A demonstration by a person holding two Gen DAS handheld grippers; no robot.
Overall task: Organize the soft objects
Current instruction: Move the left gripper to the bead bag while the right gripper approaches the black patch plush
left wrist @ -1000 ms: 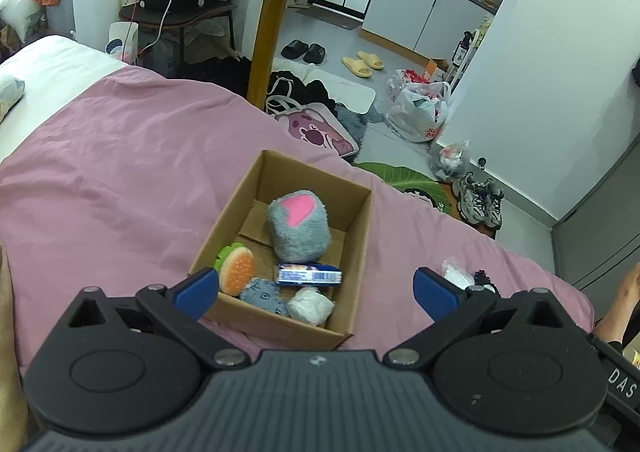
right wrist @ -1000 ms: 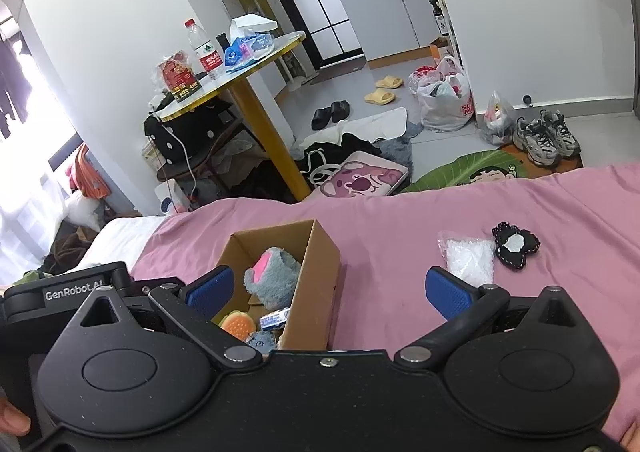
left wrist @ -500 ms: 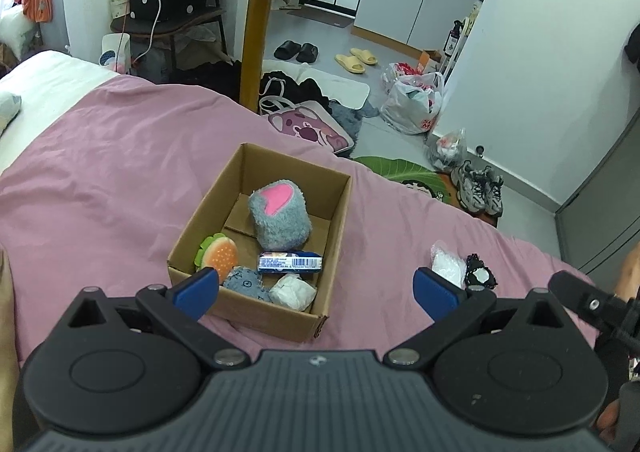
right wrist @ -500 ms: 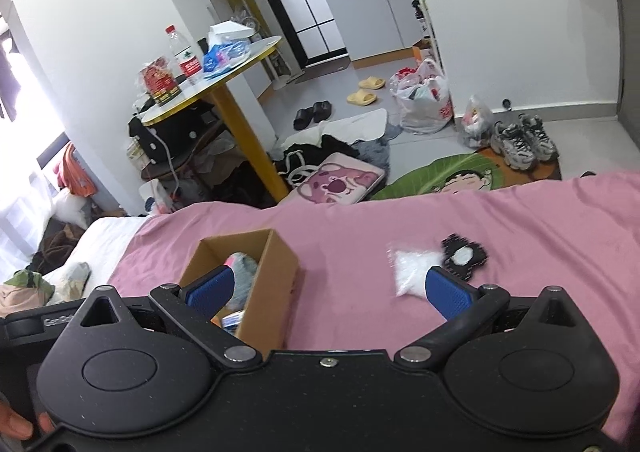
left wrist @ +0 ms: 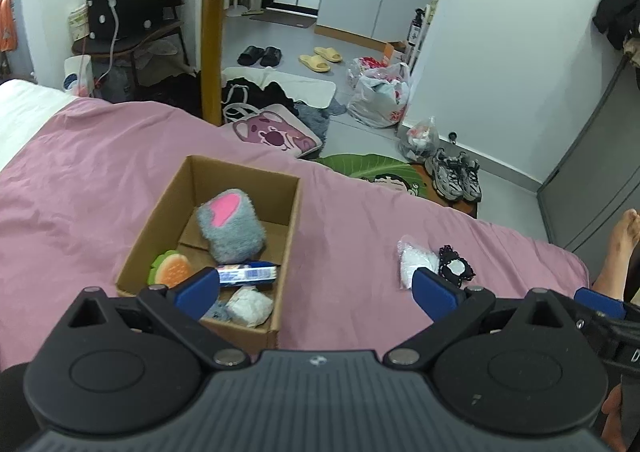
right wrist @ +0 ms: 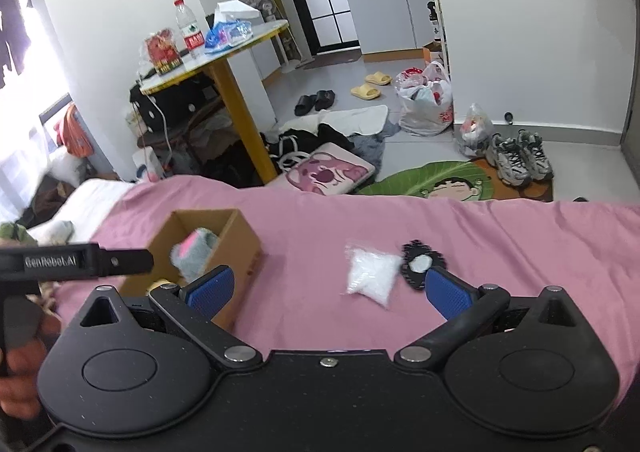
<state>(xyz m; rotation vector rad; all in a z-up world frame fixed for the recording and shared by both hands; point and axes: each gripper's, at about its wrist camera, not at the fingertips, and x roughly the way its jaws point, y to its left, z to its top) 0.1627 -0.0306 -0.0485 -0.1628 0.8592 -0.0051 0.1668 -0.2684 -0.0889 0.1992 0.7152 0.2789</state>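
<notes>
Pink bedsheet [left wrist: 100, 180] is the work surface. Its far edge drops to the grey floor, where a bear-print cushion [right wrist: 326, 173] and a leaf-shaped mat [right wrist: 436, 182] lie just past the edge. A yellow-legged round table [left wrist: 210, 52] stands beyond the edge, behind the box.

Open room: a broad bare strip of sheet runs between the cardboard box [left wrist: 288, 236] and the two loose items. More bare sheet lies left of the box.

Left gripper [left wrist: 316, 288]: blue fingers spread wide, nothing between them, held above the sheet with the left pad over the box's near corner. Right gripper [right wrist: 328, 290]: fingers likewise spread apart and empty, its right pad just beside the loose items.

Box: open top, sitting flat on the sheet. Contents:
- grey plush with pink patch [left wrist: 232, 226], toward the back
- burger-shaped toy [left wrist: 170, 272], against the near-left wall
- blue-and-white packet [left wrist: 248, 274], lying flat in front of the plush
- crumpled white item [left wrist: 250, 306], at the near wall
- a bluish item beside it, mostly hidden by the left pad; cannot tell what it is

Outside the box, well apart from it, to its right: clear bag of white filling [right wrist: 370, 272] and a black lacy piece with a white centre [right wrist: 420, 262], touching each other, flat on the sheet.
</notes>
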